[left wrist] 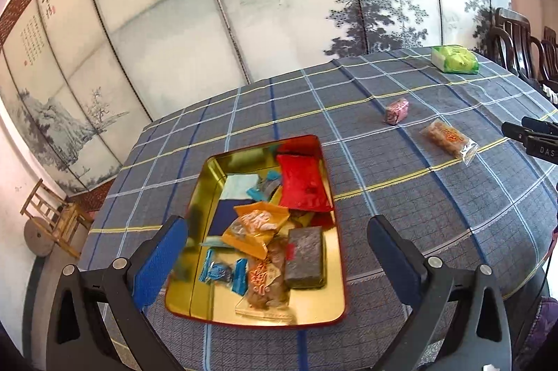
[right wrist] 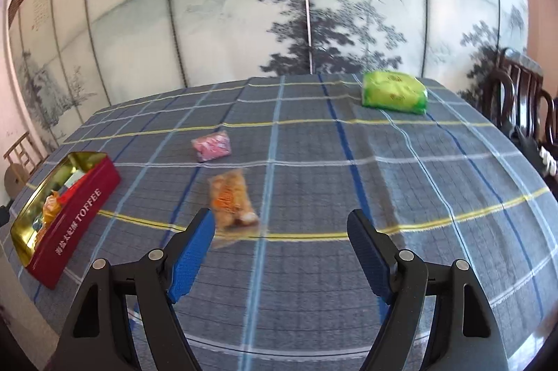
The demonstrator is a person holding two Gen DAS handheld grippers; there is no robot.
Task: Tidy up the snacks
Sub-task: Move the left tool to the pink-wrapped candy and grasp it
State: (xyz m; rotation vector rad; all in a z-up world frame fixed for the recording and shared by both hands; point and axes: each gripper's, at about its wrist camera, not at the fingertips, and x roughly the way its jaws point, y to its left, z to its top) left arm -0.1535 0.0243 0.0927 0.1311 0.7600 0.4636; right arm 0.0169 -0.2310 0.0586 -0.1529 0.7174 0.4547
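Observation:
A red toffee tin (left wrist: 322, 175) with a gold inside sits on the checked tablecloth and holds several wrapped snacks. My left gripper (left wrist: 275, 228) hangs open above its near half, nothing between the blue pads. On the cloth lie a pink snack (left wrist: 397, 110) (right wrist: 211, 146), an orange clear-wrapped snack (left wrist: 449, 138) (right wrist: 231, 198) and a green pack (left wrist: 454, 58) (right wrist: 394, 92). My right gripper (right wrist: 280, 222) is open and empty, the orange snack just ahead of its left finger (right wrist: 191, 257). The tin (right wrist: 75, 217) shows far left in the right wrist view.
The checked cloth (right wrist: 314, 266) covers a round table. A painted folding screen (left wrist: 244, 5) stands behind it. Dark wooden chairs (right wrist: 523, 99) stand at the right, a small wooden chair (left wrist: 52, 217) at the left. The right gripper's tip (left wrist: 533, 137) shows at the left wrist view's right edge.

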